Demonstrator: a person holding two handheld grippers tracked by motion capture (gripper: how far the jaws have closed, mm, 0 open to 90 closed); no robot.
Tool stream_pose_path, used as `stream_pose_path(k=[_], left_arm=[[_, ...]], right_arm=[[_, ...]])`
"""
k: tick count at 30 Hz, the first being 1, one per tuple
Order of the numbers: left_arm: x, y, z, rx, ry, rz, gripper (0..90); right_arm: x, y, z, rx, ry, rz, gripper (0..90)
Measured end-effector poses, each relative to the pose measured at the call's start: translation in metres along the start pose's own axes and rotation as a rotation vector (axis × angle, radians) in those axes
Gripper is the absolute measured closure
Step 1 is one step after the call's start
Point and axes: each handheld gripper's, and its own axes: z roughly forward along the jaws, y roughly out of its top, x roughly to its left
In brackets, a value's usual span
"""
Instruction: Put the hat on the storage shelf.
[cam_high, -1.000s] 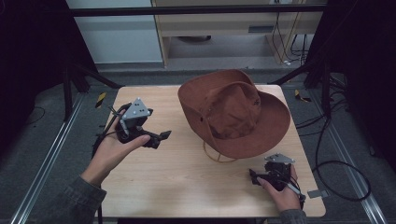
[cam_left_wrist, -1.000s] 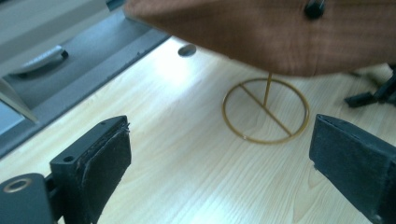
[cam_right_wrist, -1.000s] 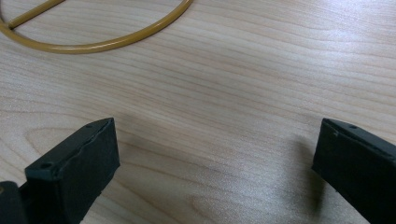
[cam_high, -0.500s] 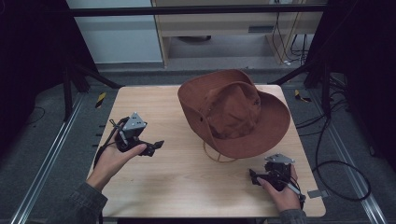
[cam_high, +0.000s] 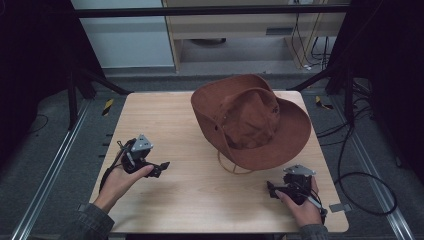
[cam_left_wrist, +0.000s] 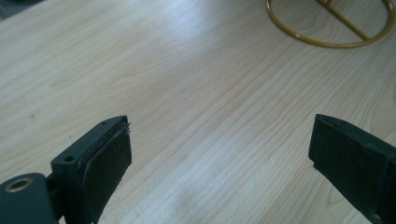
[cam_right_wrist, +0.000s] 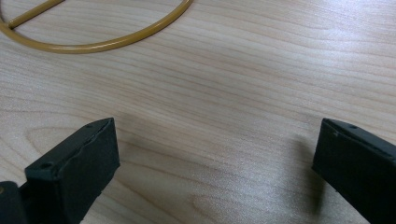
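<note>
Two grippers low on counter (cam_high: 165, 120). High view: left gripper (cam_high: 159, 168) has drawn back toward near-left edge, retreating from hat (cam_high: 250, 120); right gripper (cam_high: 272, 189) unmoved at near right; brown suede-like hat rests far-centre. Left gripper view: jaws wide, empty; pale woodgrain, yellow cord (cam_left_wrist: 327, 43) loop. Right gripper view: jaws wide, empty; cord (cam_right_wrist: 93, 46) arc.

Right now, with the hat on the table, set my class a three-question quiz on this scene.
1. True or false: the left gripper holds the hat.
2. What lies on the table at the hat's near edge: A a cord loop, B a spoon, C a cup?
3. How do the right gripper's jaws stand?

Key: 1 false, its jaws are empty. 2 A. 3 Open, over bare wood.
</note>
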Motion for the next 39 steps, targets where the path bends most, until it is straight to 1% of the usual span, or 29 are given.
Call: stream_pose_path(k=[1, 2, 5, 9, 11, 16, 18, 22, 24, 26, 31, 35, 37, 39], left_arm=[[0.0, -0.002, 0.001, 0.002, -0.002, -0.005, 5.5], [0.0, -0.004, 0.002, 0.005, -0.002, -0.006, 5.4], [0.001, -0.01, 0.004, 0.013, 0.002, -0.008, 5.4], [0.006, -0.02, 0.008, 0.038, 0.009, -0.021, 5.2], [0.008, -0.027, 0.009, 0.048, 0.005, -0.036, 5.0], [0.012, -0.043, 0.012, 0.07, 0.014, -0.058, 4.8], [0.014, -0.048, 0.013, 0.08, 0.023, -0.057, 4.7], [0.018, -0.057, 0.015, 0.079, 0.023, -0.078, 4.6], [0.021, -0.062, 0.016, 0.076, 0.016, -0.11, 4.5], [0.023, -0.066, 0.017, 0.073, 0.024, -0.119, 4.5], [0.024, -0.075, 0.021, 0.091, 0.034, -0.117, 4.4], [0.026, -0.081, 0.023, 0.098, 0.03, -0.121, 3.9], [0.026, -0.084, 0.023, 0.08, 0.028, -0.126, 3.1], [0.026, -0.084, 0.023, 0.074, 0.032, -0.123, 3.1]], right_arm=[[0.0, 0.0, 0.0, 0.0, 0.0, 0.0, 0.5], [-0.002, 0.0, 0.0, -0.002, -0.006, -0.022, 0.5], [-0.002, 0.0, 0.0, -0.001, -0.004, -0.019, 0.5], [-0.002, 0.0, 0.0, -0.002, -0.004, -0.018, 0.5], [-0.002, 0.0, 0.0, -0.002, -0.004, -0.019, 0.5], [-0.002, 0.0, 0.0, -0.002, -0.004, -0.019, 0.5], [-0.002, 0.0, 0.0, -0.002, -0.004, -0.019, 0.5], [-0.002, 0.0, 0.0, -0.001, -0.004, -0.018, 0.5], [-0.002, 0.0, 0.0, -0.002, -0.006, -0.018, 0.5], [-0.002, 0.0, 0.0, -0.002, -0.006, -0.019, 0.5], [-0.002, 0.0, 0.0, -0.001, -0.005, -0.019, 0.5], [-0.002, 0.0, 0.0, -0.001, -0.005, -0.019, 0.5], [-0.002, 0.0, 0.0, -0.001, -0.004, -0.02, 0.5], [-0.002, 0.0, 0.0, -0.001, -0.005, -0.019, 0.5]])
